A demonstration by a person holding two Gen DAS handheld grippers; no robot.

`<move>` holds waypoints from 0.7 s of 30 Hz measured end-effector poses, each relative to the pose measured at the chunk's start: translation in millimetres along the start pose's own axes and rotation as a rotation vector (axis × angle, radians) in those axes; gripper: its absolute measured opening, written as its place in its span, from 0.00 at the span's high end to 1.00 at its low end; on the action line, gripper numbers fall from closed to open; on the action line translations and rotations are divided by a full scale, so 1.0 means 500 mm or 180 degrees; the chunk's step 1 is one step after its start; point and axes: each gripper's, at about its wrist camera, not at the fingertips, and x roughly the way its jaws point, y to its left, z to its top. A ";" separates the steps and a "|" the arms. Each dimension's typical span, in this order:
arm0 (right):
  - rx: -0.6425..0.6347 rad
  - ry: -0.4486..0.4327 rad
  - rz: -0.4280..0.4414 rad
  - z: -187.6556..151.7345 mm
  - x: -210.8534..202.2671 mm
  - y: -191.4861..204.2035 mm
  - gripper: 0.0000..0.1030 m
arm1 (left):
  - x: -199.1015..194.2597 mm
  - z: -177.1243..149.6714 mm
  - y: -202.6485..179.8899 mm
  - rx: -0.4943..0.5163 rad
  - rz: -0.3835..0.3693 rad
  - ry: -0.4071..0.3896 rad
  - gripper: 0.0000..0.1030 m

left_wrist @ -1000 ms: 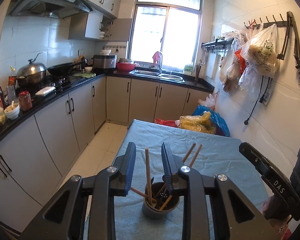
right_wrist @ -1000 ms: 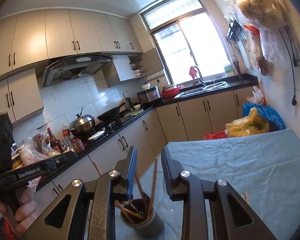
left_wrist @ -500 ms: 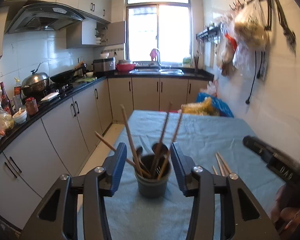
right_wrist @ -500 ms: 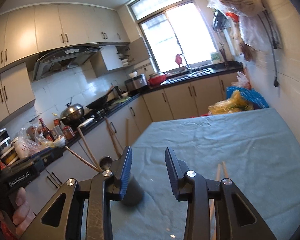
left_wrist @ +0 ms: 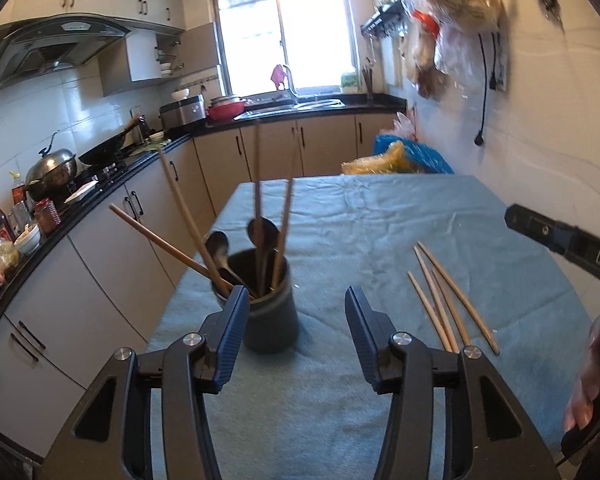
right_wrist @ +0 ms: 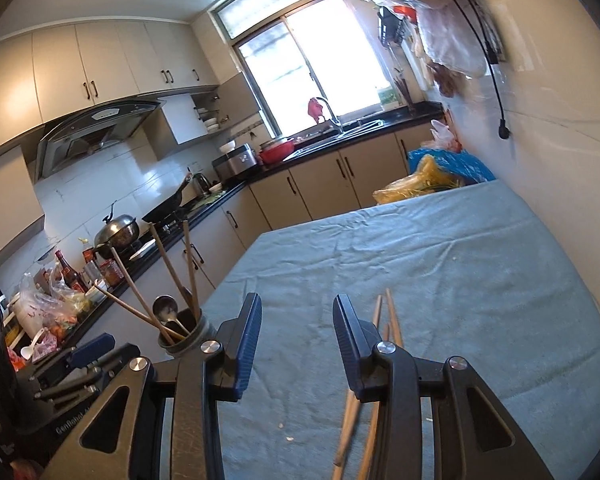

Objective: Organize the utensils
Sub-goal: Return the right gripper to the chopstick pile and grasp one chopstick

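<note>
A dark holder cup (left_wrist: 270, 312) stands on the left part of the blue-cloth table (left_wrist: 360, 216), with several wooden chopsticks and two dark spoons in it. Several loose chopsticks (left_wrist: 446, 300) lie on the cloth to its right. My left gripper (left_wrist: 296, 296) hovers just in front of the cup, jaws opening, nothing between the pads. My right gripper (right_wrist: 296, 304) is open and empty. The loose chopsticks (right_wrist: 388, 314) run under and past its right finger. The cup (right_wrist: 186, 338) is at its left, and the left gripper (right_wrist: 88, 356) shows low left.
A kitchen counter (left_wrist: 100, 184) with pots, bottles and bags runs along the left of the table. The white wall (left_wrist: 540, 140) borders the table's right side, with bags hanging above. Yellow and blue bags (left_wrist: 396, 160) sit beyond the far end. A hand (left_wrist: 592, 392) holds the right gripper.
Both grippers have sunk toward the table and their jaws have widened. The right gripper has swung right, from the cup to over the loose chopsticks. The cup now sits left of centre for the left gripper.
</note>
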 end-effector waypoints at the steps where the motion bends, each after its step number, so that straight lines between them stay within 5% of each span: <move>1: 0.0011 0.0007 -0.0002 -0.002 -0.001 -0.002 0.61 | 0.002 -0.003 -0.006 0.0018 -0.0003 0.0014 0.53; 21: 0.0293 0.0153 -0.0104 -0.020 0.002 -0.087 0.61 | 0.047 -0.022 -0.080 0.0247 -0.0070 0.0239 0.53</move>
